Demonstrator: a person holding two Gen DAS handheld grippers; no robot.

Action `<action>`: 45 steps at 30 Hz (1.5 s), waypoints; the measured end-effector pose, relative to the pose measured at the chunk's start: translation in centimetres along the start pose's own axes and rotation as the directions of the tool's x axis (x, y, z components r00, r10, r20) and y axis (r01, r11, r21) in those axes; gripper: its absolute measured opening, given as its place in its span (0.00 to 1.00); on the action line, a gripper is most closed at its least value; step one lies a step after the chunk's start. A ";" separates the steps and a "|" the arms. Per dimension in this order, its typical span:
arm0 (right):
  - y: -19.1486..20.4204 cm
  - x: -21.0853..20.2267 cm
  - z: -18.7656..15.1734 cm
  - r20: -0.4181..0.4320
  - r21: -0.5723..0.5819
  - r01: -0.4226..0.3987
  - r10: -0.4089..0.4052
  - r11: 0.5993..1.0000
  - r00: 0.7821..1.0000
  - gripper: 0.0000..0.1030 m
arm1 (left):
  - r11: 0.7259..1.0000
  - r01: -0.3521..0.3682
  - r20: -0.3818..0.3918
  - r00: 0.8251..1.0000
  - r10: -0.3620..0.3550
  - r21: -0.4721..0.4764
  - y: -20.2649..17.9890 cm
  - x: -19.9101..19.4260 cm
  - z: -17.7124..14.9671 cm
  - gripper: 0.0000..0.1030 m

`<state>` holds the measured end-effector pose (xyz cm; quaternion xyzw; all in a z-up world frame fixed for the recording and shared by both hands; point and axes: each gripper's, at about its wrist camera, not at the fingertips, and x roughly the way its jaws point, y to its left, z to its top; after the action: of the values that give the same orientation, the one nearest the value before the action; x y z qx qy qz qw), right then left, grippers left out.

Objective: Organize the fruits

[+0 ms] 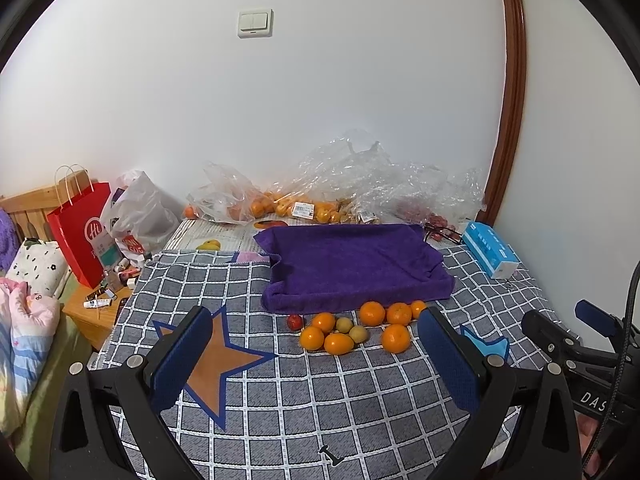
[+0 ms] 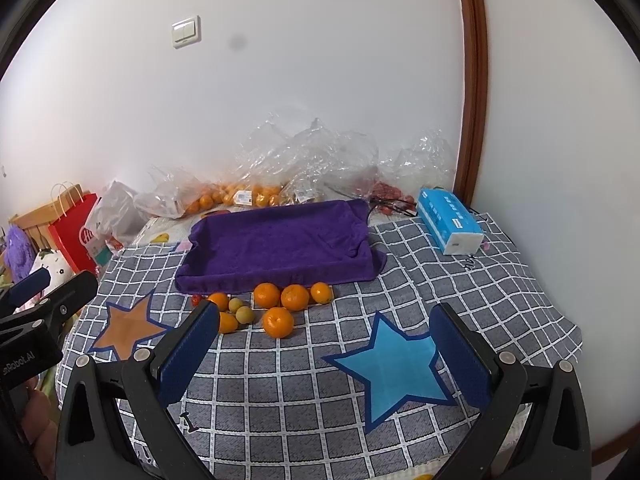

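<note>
Here, both grippers hang wide open over the checked cloth (image 1: pixel 320 400), holding nothing.

The left gripper (image 1: pixel 316 328) and right gripper (image 2: pixel 324 320) sit apart from the fruit. Oranges (image 1: pixel 396 338) lie loose in a cluster on the cloth, just beside the near edge of the purple tray (image 1: pixel 352 264), with two small pale green fruits (image 1: pixel 344 325) and one small red fruit (image 1: pixel 295 321) among them. Bagged oranges (image 1: pixel 256 206) lie against the wall behind the tray; a tissue pack (image 2: pixel 450 220) sits to its right.

Even indoor light, soft shadows, I see no glare. Strong fisheye bend on door frame (image 1: pixel 514 92), black corner vignette. Dark smudge on right lens against wall (image 2: pixel 237 42).
</note>
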<state>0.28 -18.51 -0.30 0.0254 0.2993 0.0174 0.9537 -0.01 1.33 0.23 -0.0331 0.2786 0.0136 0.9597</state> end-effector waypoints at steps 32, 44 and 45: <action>0.9 0.2 -0.1 -0.007 -0.022 0.016 -0.016 1.000 1.000 1.00 | 1.000 0.020 -0.020 1.000 -0.020 -0.024 1.1 0.4 0.0 1.00; 1.4 1.2 -0.2 -0.029 -0.017 0.030 -0.030 0.999 0.999 1.00 | 1.000 0.021 -0.028 0.999 -0.021 0.004 1.3 1.0 -0.1 1.00; 1.4 1.3 -0.2 -0.030 -0.019 0.032 -0.033 0.999 0.999 1.00 | 0.999 0.033 -0.019 0.999 -0.033 0.002 1.4 1.0 -0.1 1.00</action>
<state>1.21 -17.04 -1.10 0.0116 0.3140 0.0049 0.9493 0.72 2.77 -0.45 -0.0366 0.2872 -0.0027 0.9572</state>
